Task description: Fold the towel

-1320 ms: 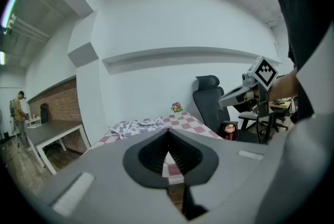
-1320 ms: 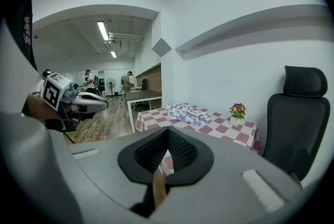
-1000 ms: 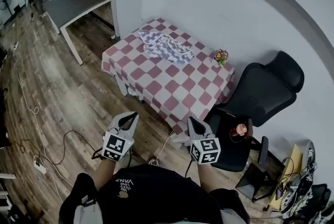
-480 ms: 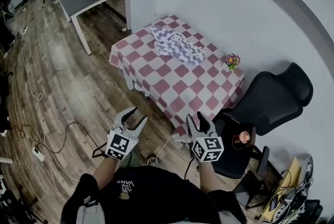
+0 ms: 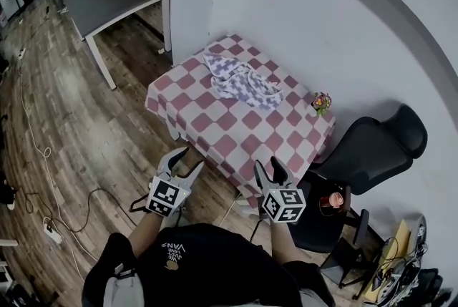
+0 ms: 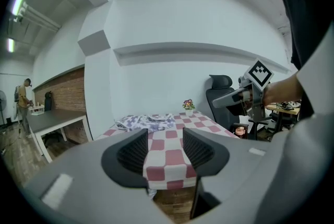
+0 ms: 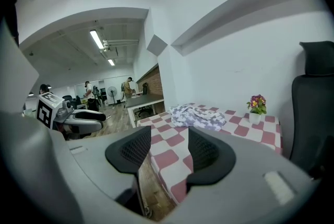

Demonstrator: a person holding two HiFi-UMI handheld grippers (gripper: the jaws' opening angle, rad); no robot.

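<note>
Left gripper (image 5: 187, 159): jaws apart, have just been opening, nothing between them.
Right gripper (image 5: 267, 167): the same, spread and empty.
Towel (image 5: 240, 76): crumpled on the table's (image 5: 207, 123) far end, well apart from both.
Meaning: readied to grab; folding not begun.

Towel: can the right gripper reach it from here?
Probably not yet. The towel lies crumpled far across the table; the right gripper, its jaws just now opening with nothing between them, hangs before the near edge. Nothing blocks the way, only distance.
</note>
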